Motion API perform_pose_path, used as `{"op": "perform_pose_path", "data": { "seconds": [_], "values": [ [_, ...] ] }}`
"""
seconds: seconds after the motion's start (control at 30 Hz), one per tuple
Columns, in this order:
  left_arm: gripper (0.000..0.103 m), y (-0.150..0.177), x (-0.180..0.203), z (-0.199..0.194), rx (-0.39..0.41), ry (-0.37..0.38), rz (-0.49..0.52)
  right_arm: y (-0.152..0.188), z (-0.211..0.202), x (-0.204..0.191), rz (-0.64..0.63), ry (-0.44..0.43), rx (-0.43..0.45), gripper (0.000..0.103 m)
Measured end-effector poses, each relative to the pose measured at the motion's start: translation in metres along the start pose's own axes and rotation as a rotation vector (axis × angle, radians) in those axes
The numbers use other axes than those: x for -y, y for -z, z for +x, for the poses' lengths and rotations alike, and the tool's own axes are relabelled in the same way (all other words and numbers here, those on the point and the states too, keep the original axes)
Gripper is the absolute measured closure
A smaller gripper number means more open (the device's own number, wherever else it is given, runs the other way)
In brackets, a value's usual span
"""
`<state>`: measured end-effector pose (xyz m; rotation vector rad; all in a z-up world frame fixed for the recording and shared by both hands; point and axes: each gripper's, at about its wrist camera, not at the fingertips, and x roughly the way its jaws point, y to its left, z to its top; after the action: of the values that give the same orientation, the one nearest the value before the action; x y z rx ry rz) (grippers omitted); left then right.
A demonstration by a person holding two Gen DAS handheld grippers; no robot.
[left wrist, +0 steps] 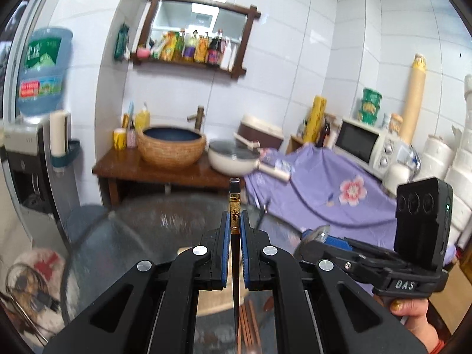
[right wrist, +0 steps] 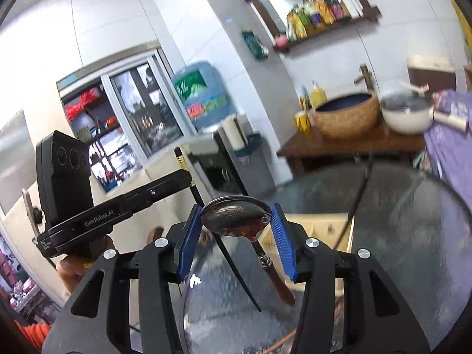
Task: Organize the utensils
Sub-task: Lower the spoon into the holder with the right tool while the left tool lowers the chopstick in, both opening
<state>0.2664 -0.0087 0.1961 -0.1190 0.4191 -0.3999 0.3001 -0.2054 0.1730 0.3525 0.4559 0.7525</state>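
Note:
My left gripper (left wrist: 235, 221) is shut on a black chopstick (left wrist: 235, 206) with a gold band near its top; the stick stands upright between the blue pads and runs down past them. My right gripper (right wrist: 236, 216) is shut on the bowl of a metal spoon (right wrist: 236, 216), whose brown handle (right wrist: 275, 277) hangs down and to the right. Both are raised above a round glass table (left wrist: 118, 236). The right wrist view shows the left gripper body (right wrist: 118, 206) at left, with the black chopstick (right wrist: 188, 174) slanting through it. Several reddish-brown chopsticks (left wrist: 247, 324) lie below on the table.
A wooden stand (left wrist: 153, 171) carries a woven basin (left wrist: 171, 146) and a white pan (left wrist: 233, 156). A purple flowered cloth (left wrist: 324, 194) covers a counter with a microwave (left wrist: 365, 144). A water dispenser (left wrist: 35, 135) stands left. A beige tray (right wrist: 321, 227) lies on the glass table.

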Motion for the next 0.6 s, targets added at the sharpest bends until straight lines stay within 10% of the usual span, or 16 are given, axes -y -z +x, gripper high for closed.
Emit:
{"op": "perform_pose_path", "data": {
  "seconds": [0.27, 0.6],
  "values": [
    [0.096, -0.048, 0.002, 0.020, 0.094, -0.075, 0.004, -0.048, 0.014, 0.012, -0.002, 0.075, 0.096, 0.055],
    [0.096, -0.008, -0.009, 0.070, 0.086, -0.128, 0.007, -0.001, 0.059, 0.076, 0.094, 0.149, 0.052, 0.055]
  ]
}}
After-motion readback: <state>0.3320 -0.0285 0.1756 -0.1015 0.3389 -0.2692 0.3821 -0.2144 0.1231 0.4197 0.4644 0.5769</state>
